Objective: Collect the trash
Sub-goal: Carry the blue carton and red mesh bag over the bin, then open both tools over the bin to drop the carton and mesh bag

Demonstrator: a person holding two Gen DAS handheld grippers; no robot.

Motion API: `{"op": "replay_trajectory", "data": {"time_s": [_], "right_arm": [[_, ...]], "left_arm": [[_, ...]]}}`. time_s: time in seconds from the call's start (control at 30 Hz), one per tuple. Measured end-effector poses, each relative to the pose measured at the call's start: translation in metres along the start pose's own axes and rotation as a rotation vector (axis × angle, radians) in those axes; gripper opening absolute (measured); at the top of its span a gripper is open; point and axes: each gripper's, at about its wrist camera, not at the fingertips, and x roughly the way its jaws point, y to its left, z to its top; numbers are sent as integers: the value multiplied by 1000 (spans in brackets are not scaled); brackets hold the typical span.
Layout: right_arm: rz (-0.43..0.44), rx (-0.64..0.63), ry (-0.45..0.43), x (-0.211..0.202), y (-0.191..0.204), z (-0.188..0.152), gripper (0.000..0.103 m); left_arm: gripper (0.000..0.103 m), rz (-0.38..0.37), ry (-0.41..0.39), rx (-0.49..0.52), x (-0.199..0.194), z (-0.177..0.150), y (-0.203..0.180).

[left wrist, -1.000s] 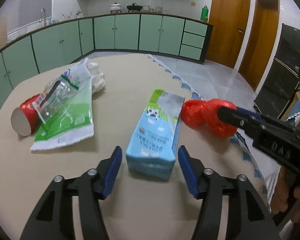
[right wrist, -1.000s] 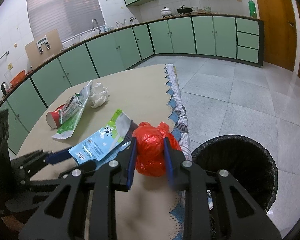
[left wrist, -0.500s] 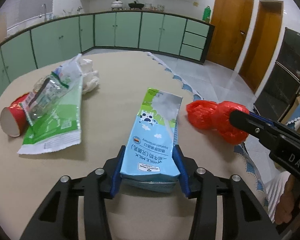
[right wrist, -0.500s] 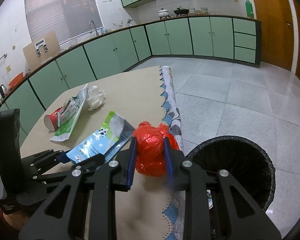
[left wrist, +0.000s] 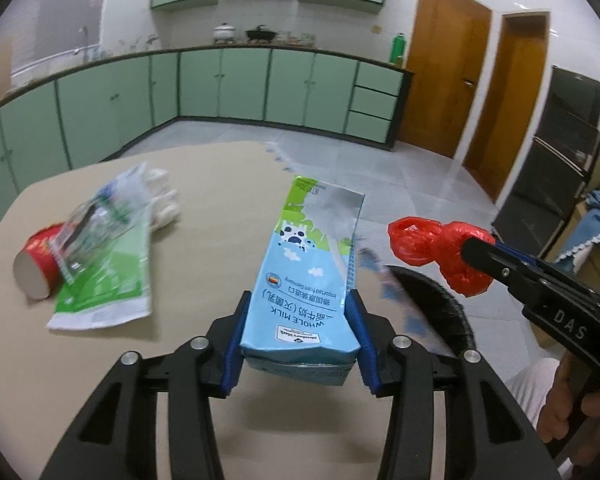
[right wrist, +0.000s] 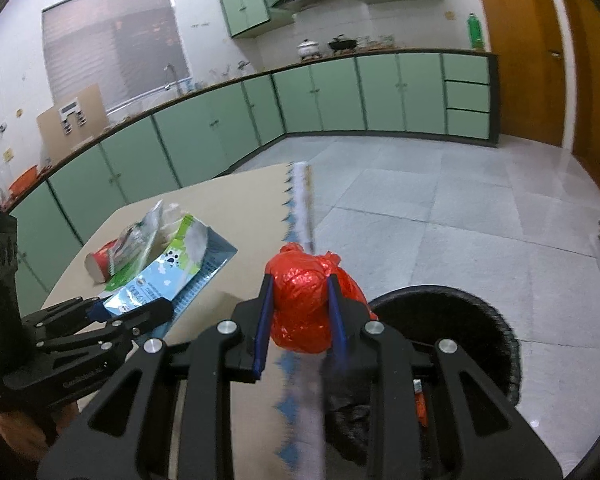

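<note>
My left gripper (left wrist: 298,322) is shut on a blue milk carton (left wrist: 312,268) and holds it lifted above the beige table (left wrist: 220,184); the carton also shows in the right wrist view (right wrist: 168,272). My right gripper (right wrist: 300,312) is shut on a knotted red plastic bag (right wrist: 306,304), held over the table's right edge beside the black trash bin (right wrist: 456,344). The red bag (left wrist: 440,248) and the bin's rim (left wrist: 440,304) also show in the left wrist view.
A red paper cup (left wrist: 38,268), a green and white pouch (left wrist: 108,272) with a clear wrapper on it, and crumpled white tissue (left wrist: 162,196) lie on the table's left. Green kitchen cabinets (left wrist: 220,84) line the far wall.
My left gripper closed on the milk carton and lifted it off the table. My right gripper rose with the red bag and moved toward the bin.
</note>
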Motion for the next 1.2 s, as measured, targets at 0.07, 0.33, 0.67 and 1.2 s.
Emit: {"op": "replay_trajectory", "data": {"time_s": [0.07,0.33,0.67,1.2], "right_arm": [[-24,17,-12,-7,-12,1,25],[-138,85,-48,-30,-73,-2,25],[-208,169,-23,-18,-135,-15,25],[-237,282,22,4,-175,-31,49]], "left_arm": [[46,-27,-1,18,5,6,-16],[46,-117,9,73,32,23,-76],[46,-146,89,131,80,34,-130],[51,-164,172,113,113,41,-146]]}}
